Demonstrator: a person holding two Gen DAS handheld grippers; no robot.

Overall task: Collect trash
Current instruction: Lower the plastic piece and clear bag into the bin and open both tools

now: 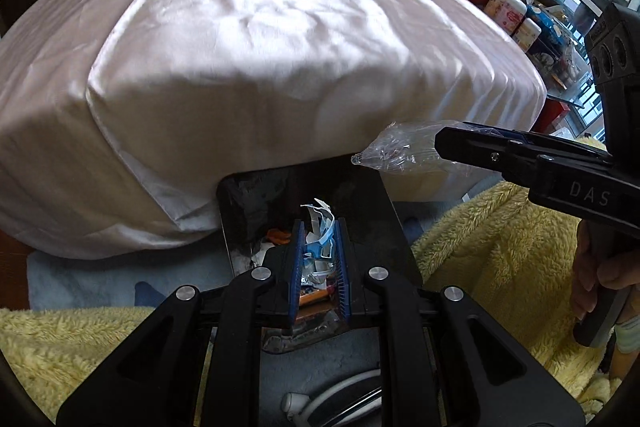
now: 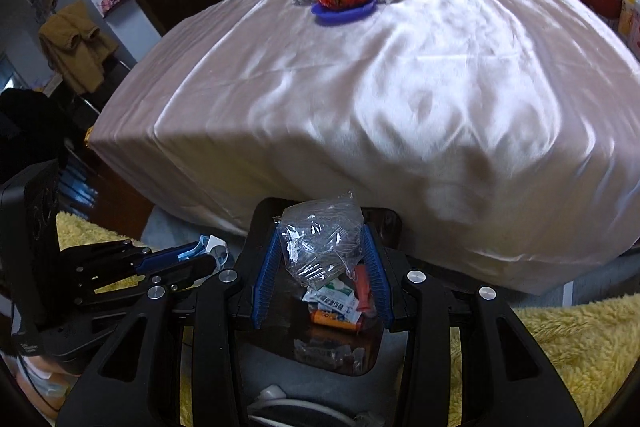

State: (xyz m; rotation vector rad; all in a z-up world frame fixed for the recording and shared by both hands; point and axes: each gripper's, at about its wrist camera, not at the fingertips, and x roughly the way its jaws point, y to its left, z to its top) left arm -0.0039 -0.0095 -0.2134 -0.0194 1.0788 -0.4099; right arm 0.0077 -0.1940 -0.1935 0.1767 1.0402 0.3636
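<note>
counter [image 1: 280, 39] draped in white cloth | black bin [image 1: 240, 203] below its edge | left gripper [image 1: 319, 251] clamps blue-white wrapper [image 1: 320, 227] | right gripper [image 2: 322, 259] clamps clear plastic bag [image 2: 320, 235]

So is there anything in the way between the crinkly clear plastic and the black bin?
Nothing visible. The clear plastic wrapper, shut in the right gripper, hangs right above the open black bin, which already holds trash.

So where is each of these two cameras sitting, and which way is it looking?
Left wrist: rides the left claw, looking down its fingers at the bin; a hand shows.
Right wrist: rides the right claw gripping clear plastic, same direction.
Shared: bin, draped table, purple plate, each other's claw.
</note>
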